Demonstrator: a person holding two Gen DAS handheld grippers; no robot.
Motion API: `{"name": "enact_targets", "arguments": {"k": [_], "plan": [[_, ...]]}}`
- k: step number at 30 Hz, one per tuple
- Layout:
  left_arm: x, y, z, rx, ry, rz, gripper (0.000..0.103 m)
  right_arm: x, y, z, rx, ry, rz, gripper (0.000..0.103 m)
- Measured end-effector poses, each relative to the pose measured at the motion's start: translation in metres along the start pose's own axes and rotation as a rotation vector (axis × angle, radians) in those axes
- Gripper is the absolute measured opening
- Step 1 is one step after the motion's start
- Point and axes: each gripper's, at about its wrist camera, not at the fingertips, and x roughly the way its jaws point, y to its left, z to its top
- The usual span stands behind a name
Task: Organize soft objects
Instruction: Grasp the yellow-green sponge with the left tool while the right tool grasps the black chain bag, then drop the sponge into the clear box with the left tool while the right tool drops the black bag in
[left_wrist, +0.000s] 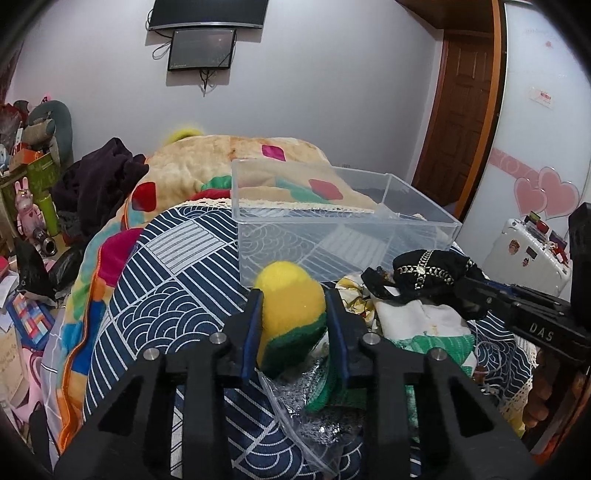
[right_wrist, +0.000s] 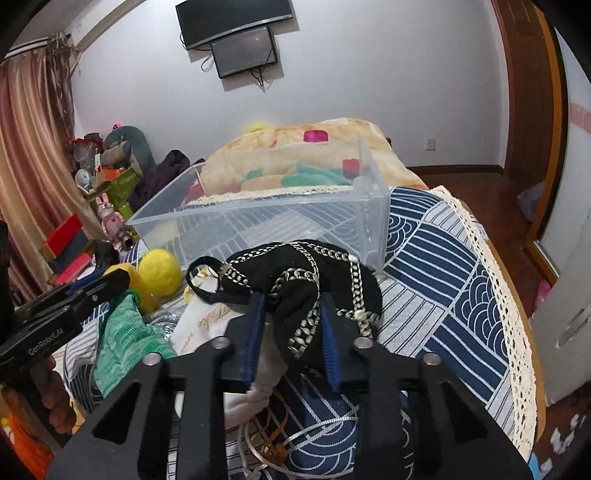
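A yellow and green plush toy (left_wrist: 288, 291) stands on the blue patterned bedspread (left_wrist: 177, 295), just before a clear plastic box (left_wrist: 343, 221). My left gripper (left_wrist: 293, 295) is shut on it, a pad pressing each side. To the right lies a black cloth with gold chain trim (right_wrist: 295, 266), and my right gripper (right_wrist: 291, 301) is shut on a fold of it. The box (right_wrist: 258, 208) looks empty and sits directly behind the black cloth. The left wrist view shows the right gripper (left_wrist: 476, 291) at the black cloth (left_wrist: 424, 269).
A white cloth (left_wrist: 417, 317), a green knit cloth (right_wrist: 122, 332) and a silvery plastic bag (left_wrist: 317, 417) lie between the grippers. A colourful blanket (left_wrist: 207, 173) is heaped behind the box. Clutter fills the left bedside, a white suitcase (left_wrist: 528, 254) stands right, and a lace-edged bed edge (right_wrist: 498, 295) drops to the floor.
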Motion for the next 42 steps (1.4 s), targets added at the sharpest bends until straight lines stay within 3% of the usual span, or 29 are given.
{"name": "enact_targets", "arguments": {"k": [15, 25, 36, 42], "plan": [[-0.046, -0.004, 0.033, 0.008, -0.142, -0.046, 0.032, -0.042, 0.008, 0.029, -0.046, -0.17, 0.031, 0.019], [-0.042, 0.001, 0.078, 0.015, -0.209, -0.053, 0.032, -0.047, 0.013, 0.061, -0.081, -0.254, 0.009, 0.019], [0.025, 0.007, 0.107, 0.013, -0.094, -0.029, 0.032, -0.007, 0.011, 0.088, -0.067, -0.228, -0.017, 0.019], [0.071, 0.004, 0.111, 0.035, 0.025, -0.014, 0.032, 0.029, 0.005, 0.094, -0.052, -0.123, 0.009, 0.019]]}}
